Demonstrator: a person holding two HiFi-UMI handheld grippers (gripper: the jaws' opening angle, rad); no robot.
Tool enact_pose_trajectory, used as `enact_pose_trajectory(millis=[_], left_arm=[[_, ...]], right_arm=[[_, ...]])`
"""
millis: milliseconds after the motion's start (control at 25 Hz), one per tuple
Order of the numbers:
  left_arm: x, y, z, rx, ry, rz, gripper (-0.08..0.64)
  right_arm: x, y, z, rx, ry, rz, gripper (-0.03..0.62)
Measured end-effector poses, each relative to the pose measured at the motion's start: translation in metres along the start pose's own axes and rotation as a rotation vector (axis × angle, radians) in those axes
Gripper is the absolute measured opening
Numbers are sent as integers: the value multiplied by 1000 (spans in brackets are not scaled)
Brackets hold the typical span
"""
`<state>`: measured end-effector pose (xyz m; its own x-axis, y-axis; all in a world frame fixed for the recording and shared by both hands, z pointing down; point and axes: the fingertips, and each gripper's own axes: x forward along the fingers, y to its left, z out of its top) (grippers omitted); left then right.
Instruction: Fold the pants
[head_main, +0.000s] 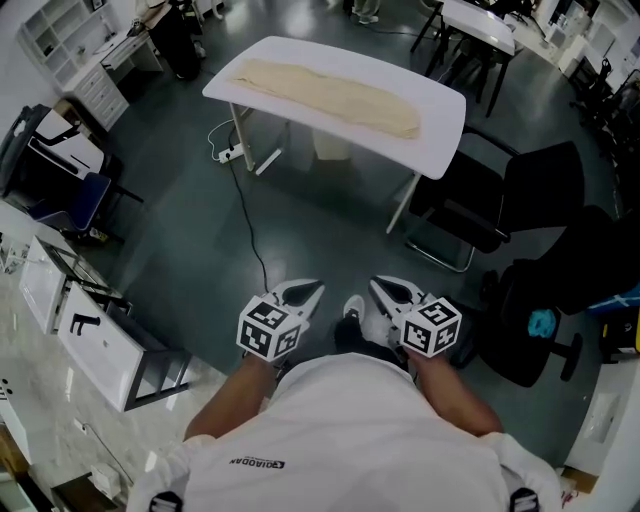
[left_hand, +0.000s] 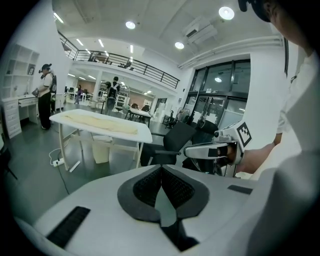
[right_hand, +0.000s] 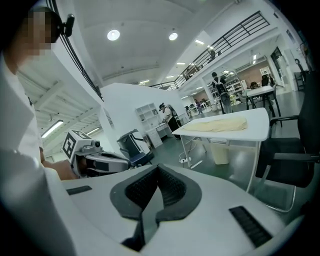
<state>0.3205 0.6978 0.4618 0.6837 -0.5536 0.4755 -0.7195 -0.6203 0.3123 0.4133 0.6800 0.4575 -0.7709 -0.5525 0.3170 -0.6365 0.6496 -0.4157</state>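
Cream pants (head_main: 330, 95) lie folded lengthwise along a white table (head_main: 445, 125) some way ahead of me; they also show as a pale strip, the pants (left_hand: 97, 122) in the left gripper view and the pants (right_hand: 220, 124) in the right gripper view. My left gripper (head_main: 305, 293) and right gripper (head_main: 385, 290) are held close to my chest, far short of the table, side by side. Both have their jaws shut with nothing between them. The left gripper (left_hand: 161, 170) sees the right one beside it, and the right gripper (right_hand: 157, 172) sees the left one.
Black office chairs (head_main: 500, 200) stand right of the table. A power cable (head_main: 245, 215) trails over the dark floor from the table's left leg. White shelving and cabinets (head_main: 70, 330) line the left side. More desks (head_main: 480, 25) stand behind. People (left_hand: 45, 95) stand far off.
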Motion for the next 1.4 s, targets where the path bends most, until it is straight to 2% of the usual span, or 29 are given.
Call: enact_pose_trajectory(millis=[240, 720, 1120, 1400], left_arm=[[31, 31, 46, 18, -1, 4, 28], [117, 85, 108, 22, 58, -3, 28], [191, 111, 165, 42, 42, 0, 28], [228, 119, 189, 66, 33, 26, 28]], right_arm=[[30, -41, 36, 13, -8, 9, 18], [78, -138, 84, 96, -19, -7, 18], [102, -208, 129, 74, -20, 18, 18], [102, -249, 150, 58, -49, 20, 18]])
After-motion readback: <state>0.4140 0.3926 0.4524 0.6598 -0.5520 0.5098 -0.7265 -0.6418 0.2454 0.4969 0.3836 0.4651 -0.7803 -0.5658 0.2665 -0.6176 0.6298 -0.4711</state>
